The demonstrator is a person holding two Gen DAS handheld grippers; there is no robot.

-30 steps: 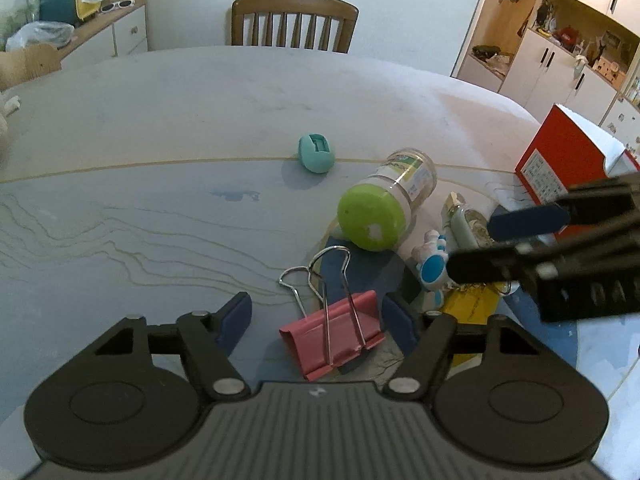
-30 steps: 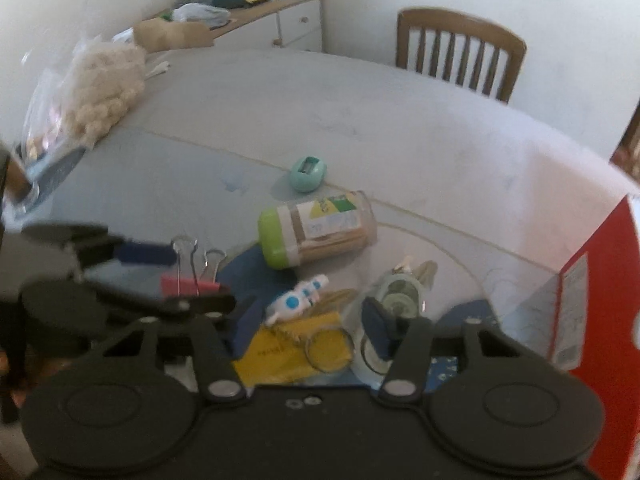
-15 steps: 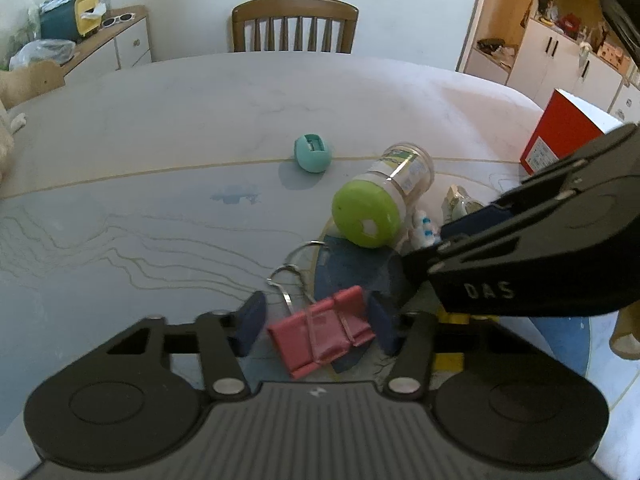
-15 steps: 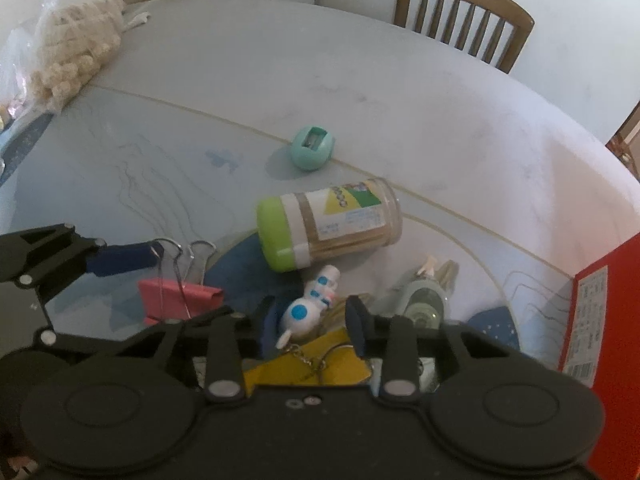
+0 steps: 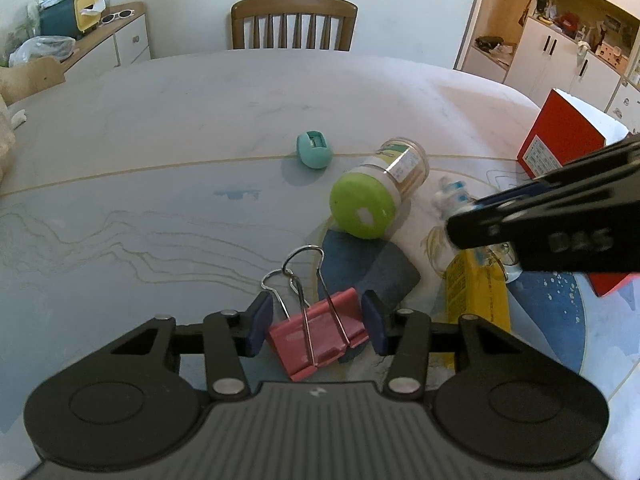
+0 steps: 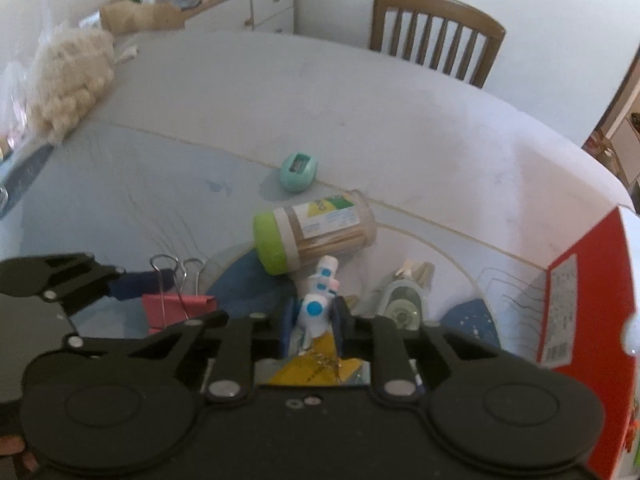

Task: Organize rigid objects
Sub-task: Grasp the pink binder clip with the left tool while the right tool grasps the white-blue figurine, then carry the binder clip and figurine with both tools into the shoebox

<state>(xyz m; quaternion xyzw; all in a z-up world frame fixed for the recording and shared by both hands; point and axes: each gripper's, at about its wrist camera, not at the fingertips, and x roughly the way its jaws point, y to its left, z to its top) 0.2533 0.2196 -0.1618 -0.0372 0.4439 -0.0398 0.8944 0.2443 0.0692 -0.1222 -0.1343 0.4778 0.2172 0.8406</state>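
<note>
A pink binder clip (image 5: 316,340) with wire handles lies on the table between my left gripper's (image 5: 316,320) blue pads. The jaws are closing and both pads touch the clip's sides. In the right wrist view, my right gripper (image 6: 312,320) is shut on a small white and blue figurine keychain (image 6: 316,300), whose head sticks out beyond the fingertips. Its chain trails back over a yellow packet (image 6: 316,372). From the left wrist view the right gripper (image 5: 472,220) comes in from the right, just beside the figurine (image 5: 452,196).
A toothpick jar (image 5: 376,196) with a green lid lies on its side behind the clip. A teal sharpener (image 5: 314,150) sits farther back. A tape dispenser (image 6: 402,300) lies right of the figurine, a red box (image 6: 588,292) stands at the right, and a chair (image 5: 292,20) is behind the table.
My left jaws have closed in onto the pink clip. My right gripper has shifted left from the tape dispenser to the figurine and shut on it.
</note>
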